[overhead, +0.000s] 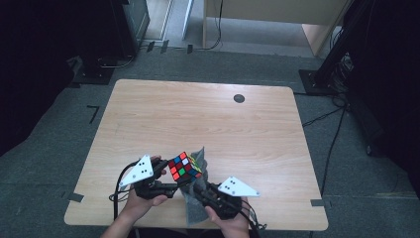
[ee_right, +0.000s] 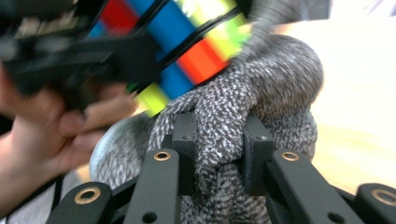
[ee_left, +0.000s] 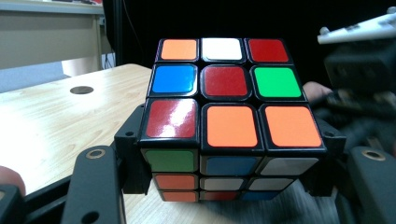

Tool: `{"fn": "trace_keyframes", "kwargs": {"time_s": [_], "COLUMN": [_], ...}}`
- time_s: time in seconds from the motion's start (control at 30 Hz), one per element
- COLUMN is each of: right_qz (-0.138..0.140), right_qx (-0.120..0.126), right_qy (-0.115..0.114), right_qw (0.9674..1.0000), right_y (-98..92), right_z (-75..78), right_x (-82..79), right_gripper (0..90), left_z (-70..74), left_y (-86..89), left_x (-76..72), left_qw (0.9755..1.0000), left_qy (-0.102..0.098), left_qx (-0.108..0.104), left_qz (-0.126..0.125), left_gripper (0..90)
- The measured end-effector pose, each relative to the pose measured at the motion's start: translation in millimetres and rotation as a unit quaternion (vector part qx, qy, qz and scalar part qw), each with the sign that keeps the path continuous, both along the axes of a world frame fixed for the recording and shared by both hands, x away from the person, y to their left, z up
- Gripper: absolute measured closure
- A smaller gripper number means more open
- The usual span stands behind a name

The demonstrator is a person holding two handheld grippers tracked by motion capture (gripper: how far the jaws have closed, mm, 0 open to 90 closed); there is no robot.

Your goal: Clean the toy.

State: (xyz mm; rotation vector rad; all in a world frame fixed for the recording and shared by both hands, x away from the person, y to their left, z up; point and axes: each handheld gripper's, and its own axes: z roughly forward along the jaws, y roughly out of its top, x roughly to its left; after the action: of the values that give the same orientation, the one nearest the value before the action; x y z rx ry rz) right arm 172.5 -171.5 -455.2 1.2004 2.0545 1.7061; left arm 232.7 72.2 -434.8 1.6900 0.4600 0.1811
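Light wood table (overhead: 198, 119) on grey carpet, dark gear stacked around the edges, nothing fancy.

Closest to the camera, at the bottom centre of the high view, both hands come in with a gripper each. Left gripper (overhead: 171, 186) has its jaws clamped on the cube (overhead: 184, 166), holding it up off the table and tilted. In the left gripper view the cube (ee_left: 229, 121) sits square between the jaws, pinched by its sides, so the top face stays free. I'd guess that's the point: keep it steady and exposed.

Right gripper (overhead: 198, 191) is closed on a bunched fold of grey cloth (overhead: 198, 168), and in the right gripper view the cloth (ee_right: 233, 116) is squeezed tight between the pads and pressed up against the cube's side. Looks like wiping the cube down, one hand as a vise, the other doing the rubbing.

Further back, in the upper right of the tabletop, there's a small dark disc (overhead: 239, 98), well apart from everything.
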Motion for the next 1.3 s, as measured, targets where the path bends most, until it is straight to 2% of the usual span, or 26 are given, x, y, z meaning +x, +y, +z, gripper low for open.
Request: {"fn": "trace_keyframes", "kwargs": {"time_s": [0.03, 0.07, 0.13, 0.17, 0.2, 0.23, 0.27, 0.3, 0.33, 0.4, 0.43, 0.47, 0.5, 0.57, 0.6, 0.63, 0.7, 0.73, 0.83, 0.9, 0.97, 1.0, 1.03, 1.1, 1.13, 1.3], "right_qz": [0.0, 0.025, 0.031, 0.031, 0.004, 0.004, -0.034, -0.034, -0.066, -0.077, -0.101, -0.101, -0.113, -0.121, -0.121, -0.124, -0.124, -0.129, -0.132, -0.127, -0.101, -0.075, -0.075, -0.046, -0.024, -0.011], "right_qx": [0.0, -0.035, -0.081, -0.081, -0.115, -0.115, -0.131, -0.131, -0.142, -0.148, -0.167, -0.167, -0.174, -0.177, -0.177, -0.177, -0.177, -0.173, -0.163, -0.148, -0.123, -0.108, -0.108, -0.105, -0.107, -0.115], "right_qy": [0.0, -0.005, -0.004, -0.004, -0.013, -0.013, -0.012, -0.012, -0.005, 0.0, 0.007, 0.007, 0.023, 0.039, 0.039, 0.041, 0.038, 0.022, -0.003, -0.035, -0.059, -0.075, -0.075, -0.093, -0.11, -0.121], "right_qw": [1.0, 0.9991, 0.9962, 0.9962, 0.9933, 0.9933, 0.9908, 0.9908, 0.9877, 0.986, 0.9808, 0.9808, 0.9779, 0.976, 0.976, 0.9755, 0.9756, 0.9763, 0.9778, 0.9803, 0.9854, 0.9885, 0.9885, 0.9891, 0.9879, 0.9858], "right_y": [0.0, 11.5, 18.7, 18.7, 15.5, 15.5, 4.5, 4.5, -8.3, -14.2, -24.2, -24.2, -32.9, -39.2, -39.2, -43.7, -44.6, -46.9, -48.2, -46.6, -40.6, -32.3, -32.3, -20.2, -7.8, 6.7], "right_z": [0.0, -4.3, -6.3, -6.3, -7.7, -7.7, -9.2, -9.2, -12.3, -14.8, -22.0, -22.0, -30.2, -38.7, -38.7, -45.3, -46.1, -43.3, -34.3, -22.8, -11.8, -6.0, -6.0, -2.2, -0.7, -1.5], "right_x": [0.0, -2.2, -1.0, -1.0, 2.8, 2.8, 9.1, 9.1, 17.1, 21.5, 30.0, 30.0, 38.2, 45.5, 45.5, 50.8, 51.8, 52.1, 48.1, 40.9, 32.6, 26.2, 26.2, 19.8, 14.6, 9.8], "right_gripper": [72.5, 72.4, 71.8, 71.8, 71.4, 71.4, 71.0, 71.0, 70.2, 69.8, 68.7, 68.7, 66.0, 60.3, 60.3, 47.9, 43.4, 36.3, 33.5, 32.7, 31.9, 31.0, 31.0, 28.5, 26.3, 23.6], "left_z": [-0.2, -0.3, -0.5, -0.5, -0.8, -0.9, -1.0, -1.0, -1.7, -2.1, -2.8, -3.3, -4.1, -4.6, -4.6, -4.9, -5.4, -5.9, -6.2, -5.9, -5.9, -6.1, -6.1, -6.3, -6.3, -6.0], "left_y": [-0.4, -0.3, 0.9, 0.9, 1.5, 2.7, 4.8, 4.8, 6.0, 6.4, 6.3, 6.2, 6.0, 5.7, 5.7, 5.7, 6.0, 6.1, 7.5, 7.8, 7.3, 5.5, 5.5, 2.7, 0.6, -5.7], "left_x": [0.1, 0.5, 1.2, 1.2, 1.8, 2.4, 3.9, 3.9, 5.5, 6.1, 6.7, 7.1, 7.9, 8.8, 8.8, 9.3, 10.2, 10.6, 11.9, 12.8, 13.1, 13.1, 13.1, 12.6, 12.2, 11.1], "left_qw": [1.0, 1.0, 0.9999, 0.9999, 0.9999, 0.9999, 0.9998, 0.9998, 0.9997, 0.9996, 0.9995, 0.9995, 0.9993, 0.9992, 0.9992, 0.9992, 0.999, 0.9989, 0.9985, 0.9983, 0.9981, 0.9979, 0.9979, 0.9976, 0.9974, 0.9968], "left_qy": [0.0, -0.002, -0.003, -0.003, 0.0, 0.002, 0.005, 0.005, 0.008, 0.012, 0.012, 0.014, 0.016, 0.018, 0.018, 0.02, 0.022, 0.024, 0.03, 0.035, 0.039, 0.043, 0.043, 0.049, 0.053, 0.07], "left_qx": [0.002, 0.008, 0.013, 0.013, 0.011, 0.01, 0.008, 0.008, 0.008, 0.008, 0.009, 0.011, 0.014, 0.014, 0.014, 0.015, 0.016, 0.016, 0.017, 0.015, 0.014, 0.016, 0.016, 0.018, 0.018, 0.017], "left_qz": [0.0, 0.004, 0.009, 0.009, 0.011, 0.014, 0.017, 0.017, 0.022, 0.024, 0.026, 0.028, 0.03, 0.032, 0.032, 0.033, 0.036, 0.038, 0.043, 0.045, 0.046, 0.046, 0.046, 0.045, 0.044, 0.036], "left_gripper": [34.1, 34.1, 34.1, 34.1, 34.1, 34.1, 34.1, 34.1, 34.1, 34.1, 34.1, 34.1, 34.1, 34.1, 34.1, 34.1, 34.1, 34.1, 34.1, 34.1, 34.1, 34.1, 34.1, 34.1, 34.1, 34.1]}}
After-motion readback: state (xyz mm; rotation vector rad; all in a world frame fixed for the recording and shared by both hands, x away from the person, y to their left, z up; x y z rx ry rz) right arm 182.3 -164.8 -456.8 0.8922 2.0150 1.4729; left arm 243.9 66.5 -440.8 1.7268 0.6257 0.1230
